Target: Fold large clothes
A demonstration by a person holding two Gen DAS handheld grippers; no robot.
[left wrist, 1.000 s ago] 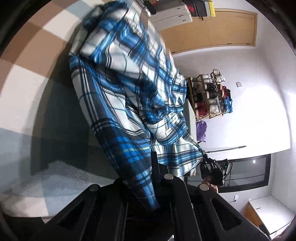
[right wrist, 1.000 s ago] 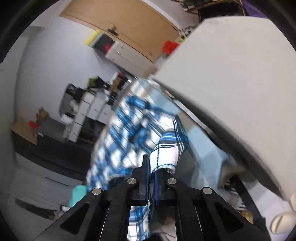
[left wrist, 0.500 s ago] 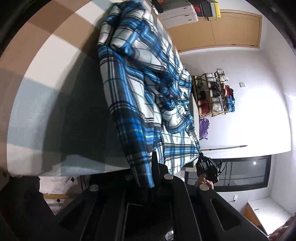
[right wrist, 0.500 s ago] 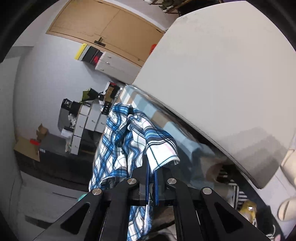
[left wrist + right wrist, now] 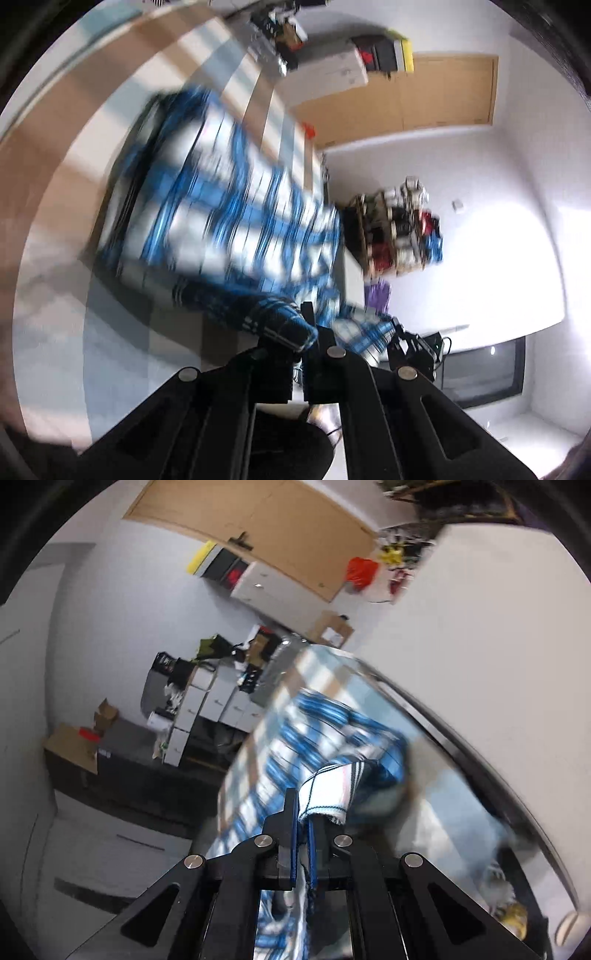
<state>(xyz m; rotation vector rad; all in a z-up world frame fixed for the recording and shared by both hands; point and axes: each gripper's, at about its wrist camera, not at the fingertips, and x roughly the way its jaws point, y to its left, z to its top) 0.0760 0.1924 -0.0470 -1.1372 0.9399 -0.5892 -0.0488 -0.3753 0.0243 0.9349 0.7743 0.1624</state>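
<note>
I see left gripper (image 5: 308, 325) pinching plaid shirt (image 5: 236, 229) | right gripper (image 5: 303, 812) pinching its hem | shirt over checked table (image 5: 74, 155)

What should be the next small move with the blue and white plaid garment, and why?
Probably draw both grippers apart to stretch the edge flat. The left gripper and right gripper each pinch the blue and white plaid garment, which lies bunched on the checked beige and blue bed cover.

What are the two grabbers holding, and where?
Both hold the plaid shirt: the left gripper pinches a dark edge, the right gripper a white hemmed corner.
</note>
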